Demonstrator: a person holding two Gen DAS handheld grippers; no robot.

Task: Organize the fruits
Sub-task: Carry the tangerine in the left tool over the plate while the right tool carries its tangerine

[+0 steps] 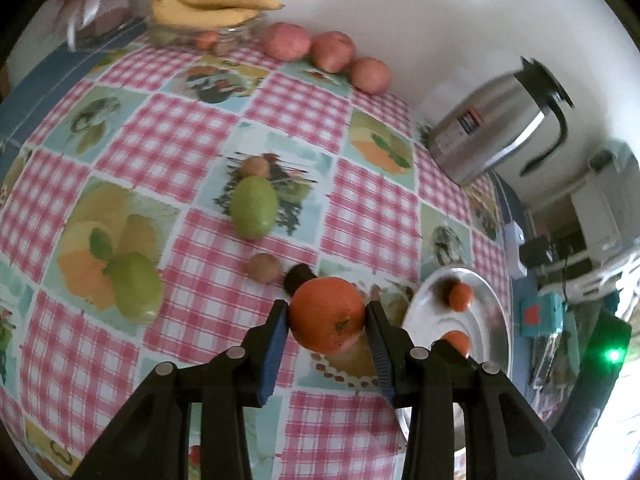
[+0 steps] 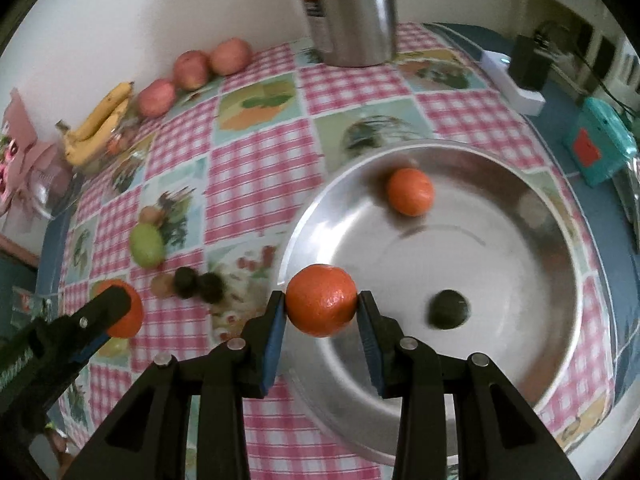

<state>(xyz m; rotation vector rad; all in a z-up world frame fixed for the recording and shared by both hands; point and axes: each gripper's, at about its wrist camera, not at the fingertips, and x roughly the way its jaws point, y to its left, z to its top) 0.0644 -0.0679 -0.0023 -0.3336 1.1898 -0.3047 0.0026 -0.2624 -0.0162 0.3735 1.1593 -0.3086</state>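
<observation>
Step in hand, as judged: carrying oranges to the metal plate [image 2: 560, 248]. The right claw [image 2: 321, 308] is clamped on an orange [image 2: 321, 305] over the plate's near-left rim. The left claw [image 1: 327, 314] is clamped on a second orange [image 1: 326, 314] over the bench [image 1: 200, 140], just left of the plate. A third orange [image 2: 410, 191] and a dark round fruit [image 2: 448, 308] already lie in the plate. Next move calls for lowering each orange onto bare plate, clear of those. Beyond the plate's left: a green fruit [image 1: 254, 212], then apples [image 1: 332, 51] and bananas [image 1: 212, 6] by the wall.
</observation>
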